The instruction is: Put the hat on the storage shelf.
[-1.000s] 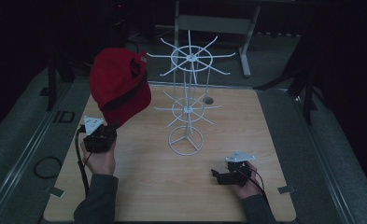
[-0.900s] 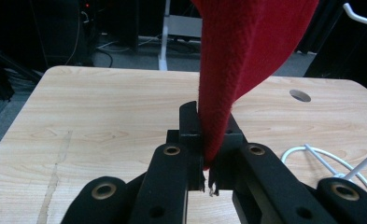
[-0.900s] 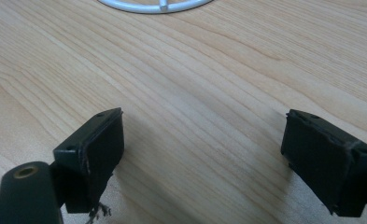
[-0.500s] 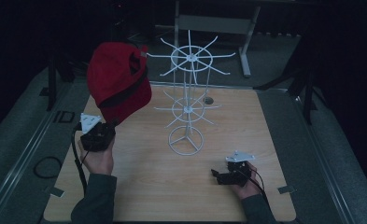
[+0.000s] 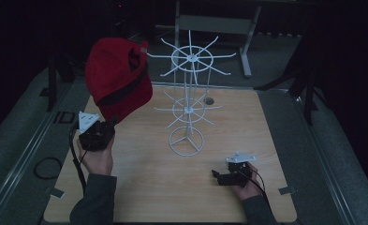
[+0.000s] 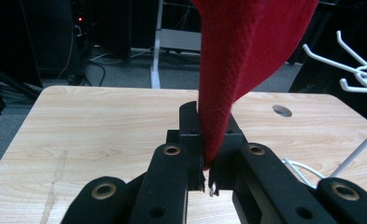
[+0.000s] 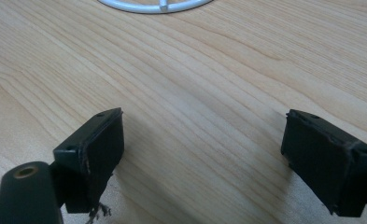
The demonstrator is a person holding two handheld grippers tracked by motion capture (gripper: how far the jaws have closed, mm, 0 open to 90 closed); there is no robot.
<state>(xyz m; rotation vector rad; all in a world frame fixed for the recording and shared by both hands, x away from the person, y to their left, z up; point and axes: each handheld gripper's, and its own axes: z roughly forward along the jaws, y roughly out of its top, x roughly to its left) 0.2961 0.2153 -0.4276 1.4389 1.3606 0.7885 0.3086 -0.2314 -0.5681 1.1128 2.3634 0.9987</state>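
the left gripper (image 5: 107,125) is pinching the red hat (image 5: 118,77) beside the white rack (image 5: 189,101), not yet hung; the right gripper (image 7: 202,154) is resting spread.

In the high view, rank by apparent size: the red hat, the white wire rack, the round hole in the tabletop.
1. White wire rack, tallest and widest.
2. Red hat, held up nearer the camera, so possibly flattered.
3. Round hole, clearly smallest.

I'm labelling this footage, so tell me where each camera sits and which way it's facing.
High view: above the person's side, looking forward and down on the table; forearms, left gripper, right gripper.
Left gripper view: rides the left gripper, facing across the table; jaws pinch the red hat.
Right gripper view: rides the right gripper, low over the wood; jaws open.
Shared: white rack.
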